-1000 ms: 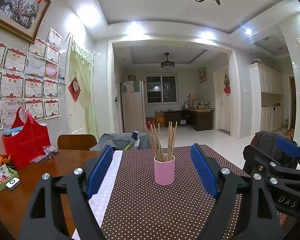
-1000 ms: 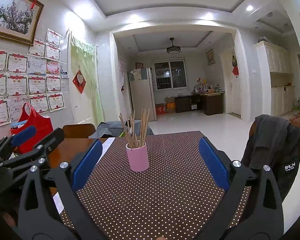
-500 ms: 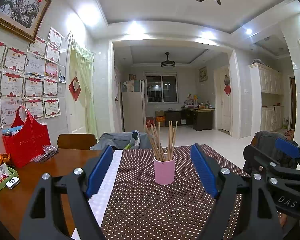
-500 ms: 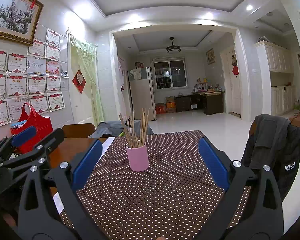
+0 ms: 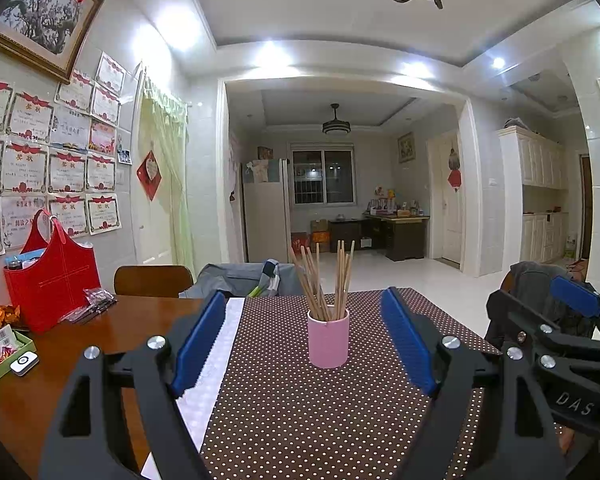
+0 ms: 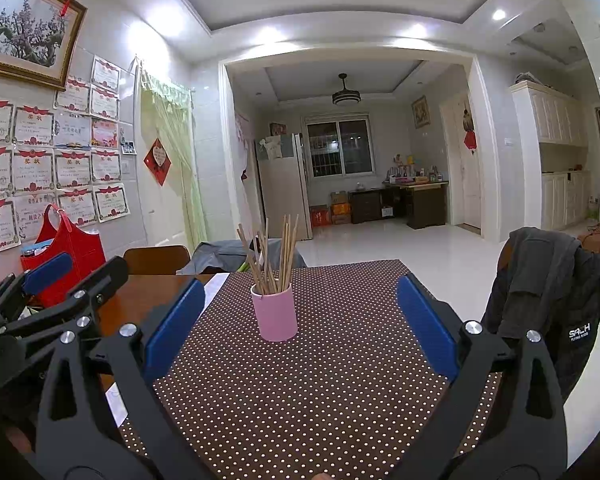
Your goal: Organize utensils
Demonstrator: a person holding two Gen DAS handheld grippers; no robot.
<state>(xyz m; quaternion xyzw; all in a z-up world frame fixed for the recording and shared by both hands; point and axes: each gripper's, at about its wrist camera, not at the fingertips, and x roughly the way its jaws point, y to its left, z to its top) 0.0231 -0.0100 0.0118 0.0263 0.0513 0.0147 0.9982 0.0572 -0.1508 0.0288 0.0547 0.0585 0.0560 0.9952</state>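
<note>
Nothing has moved since the earlier frames: the left gripper and right gripper both hover wide open and empty above the worktop. Ahead (on the dotted cloth) the pink cup holds upright chopsticks.

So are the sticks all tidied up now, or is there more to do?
Looks nearly done: the thin wooden chopsticks all stand bunched in the small pink round cup on the brown dotted tablecloth. Nothing is in hand: the left gripper and right gripper are both open and empty, short of the cup. I see no loose chopsticks on the cloth, so little seems left.
</note>
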